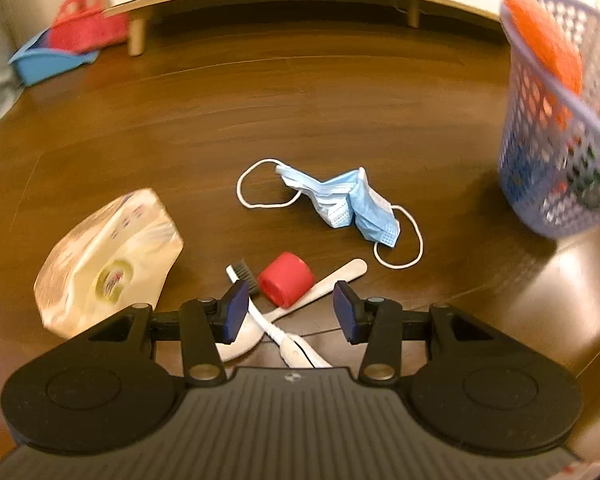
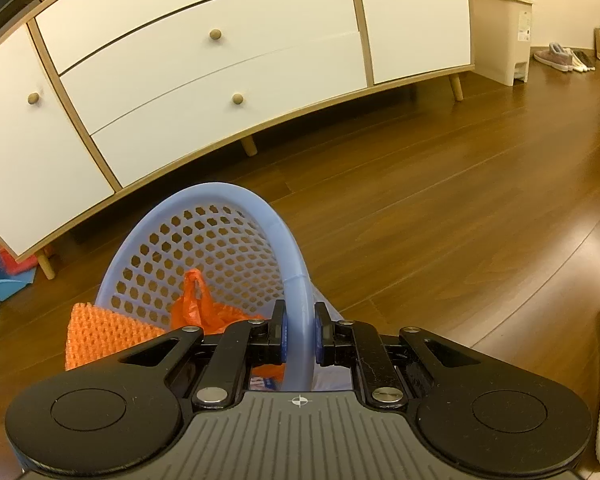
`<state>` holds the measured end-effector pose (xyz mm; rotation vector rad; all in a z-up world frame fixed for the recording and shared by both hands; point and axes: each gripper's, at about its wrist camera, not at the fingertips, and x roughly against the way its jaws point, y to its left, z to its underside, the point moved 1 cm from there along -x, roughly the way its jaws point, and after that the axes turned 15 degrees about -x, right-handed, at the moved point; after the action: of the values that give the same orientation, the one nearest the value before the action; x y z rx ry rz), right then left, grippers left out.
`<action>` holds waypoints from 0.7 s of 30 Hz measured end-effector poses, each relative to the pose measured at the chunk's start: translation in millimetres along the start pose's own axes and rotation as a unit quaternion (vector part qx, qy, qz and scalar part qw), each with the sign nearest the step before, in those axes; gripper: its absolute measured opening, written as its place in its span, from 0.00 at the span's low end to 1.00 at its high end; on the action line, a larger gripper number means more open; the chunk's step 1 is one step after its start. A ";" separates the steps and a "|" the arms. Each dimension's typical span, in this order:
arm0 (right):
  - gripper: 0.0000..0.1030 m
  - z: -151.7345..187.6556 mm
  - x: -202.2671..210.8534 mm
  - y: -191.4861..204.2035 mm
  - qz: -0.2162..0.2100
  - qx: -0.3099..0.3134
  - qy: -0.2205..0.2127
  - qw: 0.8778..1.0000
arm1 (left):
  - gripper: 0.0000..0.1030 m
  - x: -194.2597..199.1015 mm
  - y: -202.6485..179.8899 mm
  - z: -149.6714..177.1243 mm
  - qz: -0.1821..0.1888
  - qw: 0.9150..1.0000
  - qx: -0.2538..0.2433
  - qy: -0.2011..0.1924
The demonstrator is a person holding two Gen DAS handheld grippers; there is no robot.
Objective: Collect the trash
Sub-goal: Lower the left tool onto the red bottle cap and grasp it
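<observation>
1. The right gripper has its jaws clamped on the rim of the blue basket, probably to carry it near the trash.
2. The left gripper, jaws apart, hovers over the red cap on the floor, mask beyond.
3. The basket's bottom contents are blurred.

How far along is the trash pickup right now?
Done: orange trash sits in the blue basket. In hand: right tongs grip the basket rim; left tongs hang open above the red cap. Left on the floor: cap, face mask, toothbrush, wrapper, wooden spoon.
</observation>
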<state>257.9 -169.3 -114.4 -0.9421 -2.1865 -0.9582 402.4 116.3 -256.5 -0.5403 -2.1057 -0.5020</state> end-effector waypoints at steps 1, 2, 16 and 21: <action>0.09 0.0 -0.1 0.1 0.001 0.000 0.000 1.000 | 0.39 -2.9 -0.6 -0.4 0.001 1.000 -0.009 0.001; 0.09 -0.1 0.0 0.0 0.001 0.000 0.000 1.000 | 0.39 -6.0 -1.4 -1.0 0.005 1.000 -0.018 0.001; 0.09 -4.0 1.8 -1.6 0.015 0.000 -0.009 1.000 | 0.38 -42.2 -11.2 -7.5 0.001 0.995 -0.102 0.018; 0.09 -3.7 6.3 -3.7 0.019 -0.003 -0.013 1.000 | 0.34 -48.3 -10.8 -7.7 0.001 0.994 -0.110 0.025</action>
<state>252.2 -171.7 -109.2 -0.9997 -2.1811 -0.9407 426.7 94.1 -294.3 -0.6468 -2.0144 -0.7442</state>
